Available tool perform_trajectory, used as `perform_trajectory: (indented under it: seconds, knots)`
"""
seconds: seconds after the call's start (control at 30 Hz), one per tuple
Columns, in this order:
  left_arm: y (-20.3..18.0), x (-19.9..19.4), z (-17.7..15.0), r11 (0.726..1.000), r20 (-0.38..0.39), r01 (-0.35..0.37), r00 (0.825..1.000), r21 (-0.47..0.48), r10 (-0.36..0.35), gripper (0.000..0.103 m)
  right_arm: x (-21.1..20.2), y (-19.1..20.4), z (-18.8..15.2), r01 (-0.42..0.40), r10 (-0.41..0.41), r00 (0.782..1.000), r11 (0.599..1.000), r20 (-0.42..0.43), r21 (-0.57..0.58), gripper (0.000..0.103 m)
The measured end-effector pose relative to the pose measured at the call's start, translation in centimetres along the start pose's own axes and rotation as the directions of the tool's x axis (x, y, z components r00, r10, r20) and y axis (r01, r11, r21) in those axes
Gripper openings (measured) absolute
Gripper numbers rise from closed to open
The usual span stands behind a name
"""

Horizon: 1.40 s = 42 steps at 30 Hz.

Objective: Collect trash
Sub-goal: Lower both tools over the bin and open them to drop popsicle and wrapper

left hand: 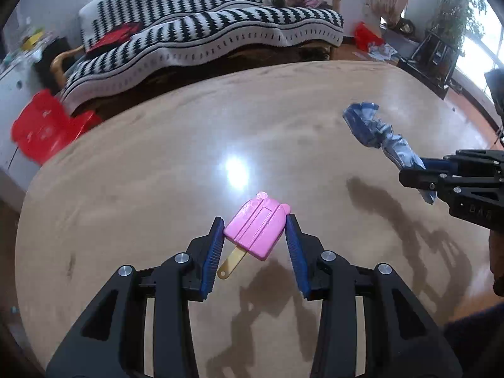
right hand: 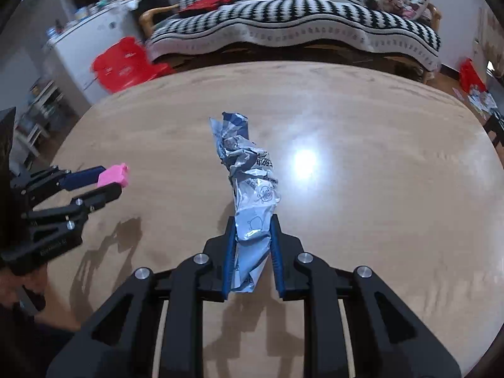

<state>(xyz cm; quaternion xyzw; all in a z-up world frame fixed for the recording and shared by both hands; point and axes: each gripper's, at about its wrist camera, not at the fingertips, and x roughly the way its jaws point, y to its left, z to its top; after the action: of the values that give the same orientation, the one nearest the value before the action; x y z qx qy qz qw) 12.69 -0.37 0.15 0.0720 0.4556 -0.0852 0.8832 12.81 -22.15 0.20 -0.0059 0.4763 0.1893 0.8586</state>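
You look mid-collection: your left gripper [left hand: 255,230] clasps the rigid, smooth pink plastic popsicle toy [left hand: 254,228] by its sides, lifted above the near part of the glossy tan table [left hand: 126,163]; your right gripper [right hand: 253,231] pinches the crinkled blue-and-silver foil wrapper [right hand: 249,186], twisted and standing up. No bin shows, so next carry both toward wherever it sits
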Motion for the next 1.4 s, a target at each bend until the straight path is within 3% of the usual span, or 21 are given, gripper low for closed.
perform_trajectory:
  seconds: [0.17, 0.37, 0.53, 0.6, 0.7, 0.93, 1.4]
  knots:
    - [-1.4, -6.4, -7.9, 0.998, -0.013, 0.031, 0.999, -0.053, -0.032, 0.039, -5.4, 4.5, -8.2, 0.002, -0.001, 1.000, 0.996, 0.011, -0.090, 0.021]
    - [-3.8, -11.2, -14.6, 0.997, 0.019, 0.040, 0.999, -0.061, -0.039, 0.039, -9.7, 8.1, -16.3, -0.096, 0.097, 0.995, 0.989, 0.003, -0.117, 0.021]
    - [-5.0, -10.6, -19.2, 0.997, -0.025, 0.060, 0.998, -0.041, -0.061, 0.039, -10.6, 9.8, -21.1, -0.159, 0.157, 0.987, 0.981, -0.025, -0.115, 0.021]
    - [-5.3, -9.2, -21.2, 0.996, -0.077, 0.071, 0.994, -0.047, -0.074, 0.039, -9.8, 10.4, -22.8, -0.167, 0.161, 0.985, 0.979, -0.062, -0.117, 0.021]
    - [-5.5, -7.1, -23.2, 0.992, -0.152, 0.107, 0.981, -0.073, -0.117, 0.039, -8.7, 11.0, -24.1, -0.172, 0.160, 0.981, 0.978, -0.107, -0.120, 0.021]
    - [-5.1, -4.0, -23.9, 0.986, -0.221, 0.121, 0.965, -0.116, -0.144, 0.039, -5.1, 11.2, -24.5, -0.195, 0.172, 0.962, 0.977, -0.215, -0.091, 0.021]
    - [-6.1, -2.7, -24.5, 0.984, -0.244, 0.123, 0.958, -0.132, -0.152, 0.039, -2.5, 11.1, -24.2, -0.185, 0.165, 0.947, 0.982, -0.276, -0.048, 0.021]
